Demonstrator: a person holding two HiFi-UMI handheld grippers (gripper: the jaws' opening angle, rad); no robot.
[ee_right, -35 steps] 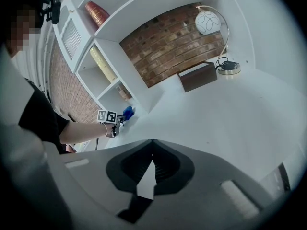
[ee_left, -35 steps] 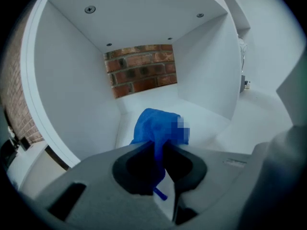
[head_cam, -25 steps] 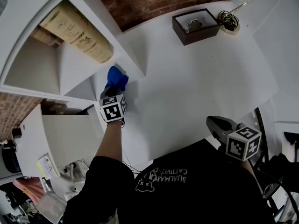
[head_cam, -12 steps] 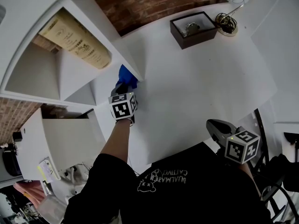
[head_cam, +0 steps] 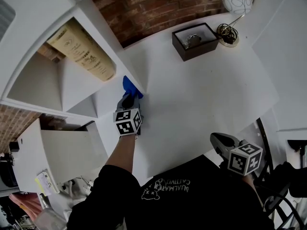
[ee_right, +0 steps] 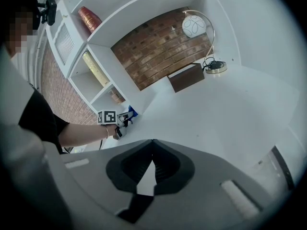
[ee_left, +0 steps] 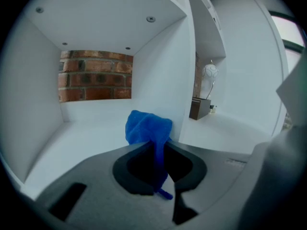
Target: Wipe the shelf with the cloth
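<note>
At the shelf (ee_left: 86,123) edge, left gripper (ee_left: 156,146) clenching blue cloth (ee_left: 146,126), right gripper (ee_right: 152,142) clenched empty, cream cylinder (head_cam: 84,51) in upper cubby (head_cam: 38,75).

One steep overhead view, two close jaw-level views
The dark brown rectangular box (head_cam: 194,35) is shared by all three.

Nothing could be read outright. Up and to the left of the left gripper's (head_cam: 128,97) jaws, the tall tan box (head_cam: 86,54) in the shelf compartment carried dark printing and an emblem, the lettering too small to make out. Behind both pairs of jaws, the person's black shirt (head_cam: 192,205) bore white print (head_cam: 169,184) beside a small cartoon figure, upside down and not surely legible. The cubes on the left gripper and the right gripper (head_cam: 215,137) showed only black-and-white square markers, no letters. A yellow-and-white sticker (head_cam: 44,181), well behind the left jaws, was unreadable too.
</note>
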